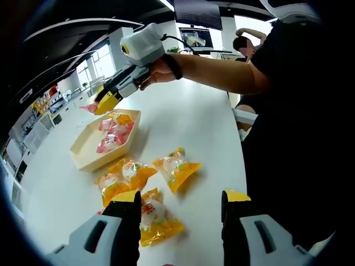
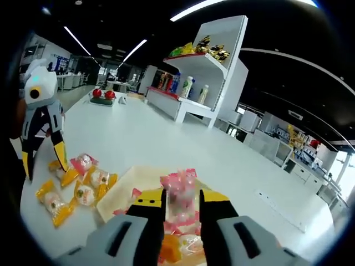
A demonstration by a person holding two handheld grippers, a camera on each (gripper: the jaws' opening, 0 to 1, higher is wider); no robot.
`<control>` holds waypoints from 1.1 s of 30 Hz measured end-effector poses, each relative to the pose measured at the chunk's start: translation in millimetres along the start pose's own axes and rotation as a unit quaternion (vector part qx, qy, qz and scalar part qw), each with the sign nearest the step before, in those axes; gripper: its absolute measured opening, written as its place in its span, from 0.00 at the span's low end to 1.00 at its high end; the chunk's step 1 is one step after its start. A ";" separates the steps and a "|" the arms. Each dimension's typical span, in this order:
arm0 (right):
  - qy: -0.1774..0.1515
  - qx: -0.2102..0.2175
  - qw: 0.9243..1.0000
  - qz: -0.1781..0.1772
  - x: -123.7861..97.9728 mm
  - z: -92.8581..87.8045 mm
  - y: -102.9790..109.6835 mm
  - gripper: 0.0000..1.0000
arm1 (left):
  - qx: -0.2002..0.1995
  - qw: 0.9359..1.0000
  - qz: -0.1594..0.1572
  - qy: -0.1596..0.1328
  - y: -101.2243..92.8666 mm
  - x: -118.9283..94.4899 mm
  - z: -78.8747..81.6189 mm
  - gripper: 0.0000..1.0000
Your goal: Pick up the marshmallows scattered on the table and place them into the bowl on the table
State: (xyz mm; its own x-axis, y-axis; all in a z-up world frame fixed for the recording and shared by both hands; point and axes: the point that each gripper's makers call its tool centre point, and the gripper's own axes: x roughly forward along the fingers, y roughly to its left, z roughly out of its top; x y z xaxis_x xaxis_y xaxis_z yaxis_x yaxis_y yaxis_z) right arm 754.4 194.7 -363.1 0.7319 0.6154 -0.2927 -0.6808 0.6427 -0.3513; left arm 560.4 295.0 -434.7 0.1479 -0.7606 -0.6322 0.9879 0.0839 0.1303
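Right claw is clenched on a pink marshmallow pack directly over the bowl, so the drop is straight down; left claw hangs released above the orange packs on the bench, just beside the bowl.

The right tool holds a pink marshmallow packet pinched between its yellow-tipped jaws, directly above the cream bowl. Pink and orange packets lie inside the bowl beneath it. Near the desk edge at the left of the bowl lie 4 orange packets, close together. The left tool hangs over them with its 2 jaws spread apart and nothing between them. Far across the desk sits a tray with 2 red fruits.
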 end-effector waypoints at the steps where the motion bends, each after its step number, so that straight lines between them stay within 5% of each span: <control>1: 0.005 -0.002 1.000 0.014 0.6 -1.8 5.4 0.46 | 0.000 1.000 0.000 0.000 0.0 0.1 0.2 0.58; 3: 0.016 0.006 1.000 0.021 2.5 -5.4 8.4 0.59 | 0.000 1.000 0.000 0.000 -0.1 0.3 0.3 0.58; 10: 0.024 0.022 0.999 0.014 -0.2 -8.5 7.1 0.66 | 0.005 1.000 0.001 0.000 0.5 -1.9 1.7 0.58; 33: 0.018 0.026 0.999 0.026 -19.6 6.2 15.1 0.61 | 0.004 1.000 0.005 -0.002 1.2 -2.2 2.2 0.58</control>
State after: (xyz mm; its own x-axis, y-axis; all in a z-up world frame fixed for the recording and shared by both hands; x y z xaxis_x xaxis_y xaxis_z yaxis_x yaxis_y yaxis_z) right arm 729.6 195.1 -357.2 0.6960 0.6314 -0.3420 -0.7172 0.6346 -0.2879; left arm 561.2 295.3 -431.4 0.1568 -0.7625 -0.6277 0.9861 0.0852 0.1429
